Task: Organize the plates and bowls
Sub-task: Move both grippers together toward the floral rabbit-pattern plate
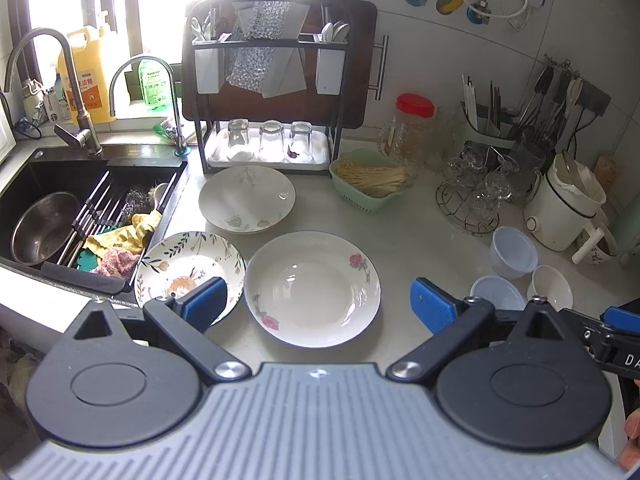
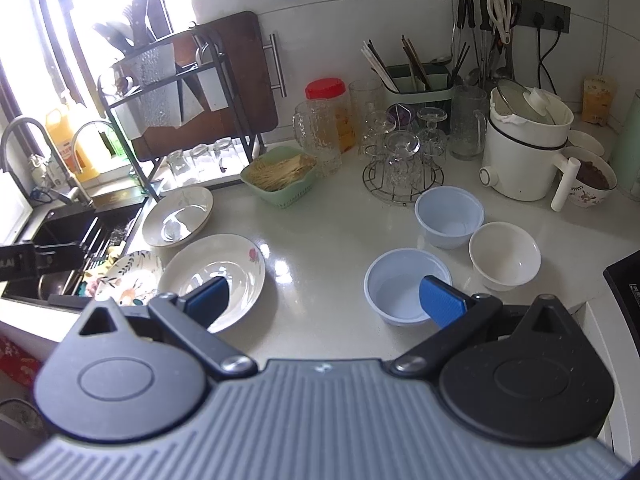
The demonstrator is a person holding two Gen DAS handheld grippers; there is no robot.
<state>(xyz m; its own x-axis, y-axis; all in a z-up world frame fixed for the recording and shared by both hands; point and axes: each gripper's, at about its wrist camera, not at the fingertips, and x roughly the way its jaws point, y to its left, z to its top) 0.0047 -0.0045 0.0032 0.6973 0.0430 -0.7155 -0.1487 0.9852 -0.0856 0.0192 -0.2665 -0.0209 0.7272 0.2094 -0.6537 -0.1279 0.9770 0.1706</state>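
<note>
three plates lie on the bench (image 1: 420,240): a plain leaf-patterned plate (image 1: 247,199), a rose plate (image 1: 312,289) and a rabbit plate (image 1: 188,268). three bowls sit to the right: a far pale blue bowl (image 2: 449,216), a near pale blue bowl (image 2: 404,286) and a white bowl (image 2: 505,255). three upturned glasses (image 1: 271,140) stand in the rack's tray. two taps (image 1: 52,80) rise by the sink. one green basket (image 1: 370,184), one red-lidded jar (image 1: 412,128), one white kettle (image 2: 524,148). two hand-held grippers, the left hand-held gripper (image 1: 316,306) and the right hand-held gripper (image 2: 324,302).
</note>
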